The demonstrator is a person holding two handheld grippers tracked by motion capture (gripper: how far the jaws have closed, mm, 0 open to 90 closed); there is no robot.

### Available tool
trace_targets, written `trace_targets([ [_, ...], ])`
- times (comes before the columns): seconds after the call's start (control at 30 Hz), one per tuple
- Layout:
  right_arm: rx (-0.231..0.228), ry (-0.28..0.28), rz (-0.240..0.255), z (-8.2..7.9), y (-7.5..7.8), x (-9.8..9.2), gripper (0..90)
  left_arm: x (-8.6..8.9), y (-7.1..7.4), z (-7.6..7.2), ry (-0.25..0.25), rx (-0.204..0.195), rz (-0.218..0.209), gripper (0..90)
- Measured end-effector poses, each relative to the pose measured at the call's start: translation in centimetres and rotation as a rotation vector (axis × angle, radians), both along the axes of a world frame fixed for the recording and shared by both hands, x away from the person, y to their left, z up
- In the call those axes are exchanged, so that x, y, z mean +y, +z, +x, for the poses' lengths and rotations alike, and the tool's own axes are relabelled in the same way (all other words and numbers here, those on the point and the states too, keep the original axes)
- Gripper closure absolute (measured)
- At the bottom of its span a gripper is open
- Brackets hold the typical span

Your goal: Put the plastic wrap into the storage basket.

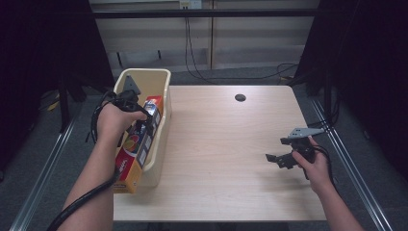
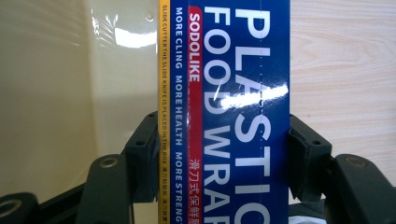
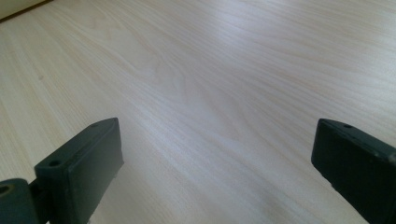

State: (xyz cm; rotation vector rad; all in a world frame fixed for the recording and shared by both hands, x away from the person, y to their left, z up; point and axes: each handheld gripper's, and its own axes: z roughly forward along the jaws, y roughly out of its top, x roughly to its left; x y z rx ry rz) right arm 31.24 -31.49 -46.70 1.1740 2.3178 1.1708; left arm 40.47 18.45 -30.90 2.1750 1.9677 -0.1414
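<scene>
The pale wooden table (image 1: pixel 226 144) carries a cream bin (image 1: pixel 159 86) along its left edge. A long blue box (image 2: pixel 224 116) lies lengthwise in that bin, reading "PLASTIC FOOD WRAP", "SODOLIKE", "MORE CLING MORE HEALTH". My left gripper (image 1: pixel 139 120) is clamped across the box, jaws pressing both sides. My right gripper (image 3: pixel 215 172) hovers over bare tabletop, jaws spread wide, holding nothing.

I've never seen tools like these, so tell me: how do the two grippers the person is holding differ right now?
The left gripper is shut on the plastic food wrap box, its jaws pressing both sides; the right gripper is open with nothing between its jaws.
The left gripper is at the cream bin on the table's left edge; the right gripper is over bare wooden table on the right.
Both have two black jaws, a trailing cable and a hand holding them.
</scene>
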Motion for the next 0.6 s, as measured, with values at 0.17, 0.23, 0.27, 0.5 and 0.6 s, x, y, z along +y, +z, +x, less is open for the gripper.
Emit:
trace_targets([
  [0.17, 0.001, 0.000, -0.001, 0.0, 0.0, 0.1, 1.7, -0.2, -0.5, 0.3, 0.003, 0.014, 0.005, 40.3],
  [0.23, -0.001, 0.002, 0.000, 0.0, 0.0, 0.1, 1.7, -0.3, -0.9, 0.4, 0.014, 0.027, 0.005, 40.3],
  [0.27, 0.000, 0.000, 0.000, 0.0, 0.0, 0.1, 1.7, -0.2, -1.0, 0.5, 0.013, 0.033, 0.003, 40.3],
  [0.5, -0.004, -0.003, -0.003, 0.0, -0.1, 0.0, 1.7, -0.4, -1.5, 0.7, 0.019, 0.048, 0.013, 40.2],
  [0.6, -0.001, -0.001, -0.002, 0.0, -0.1, 0.0, 1.7, -0.4, -1.8, 0.8, 0.025, 0.048, 0.020, 40.2],
])
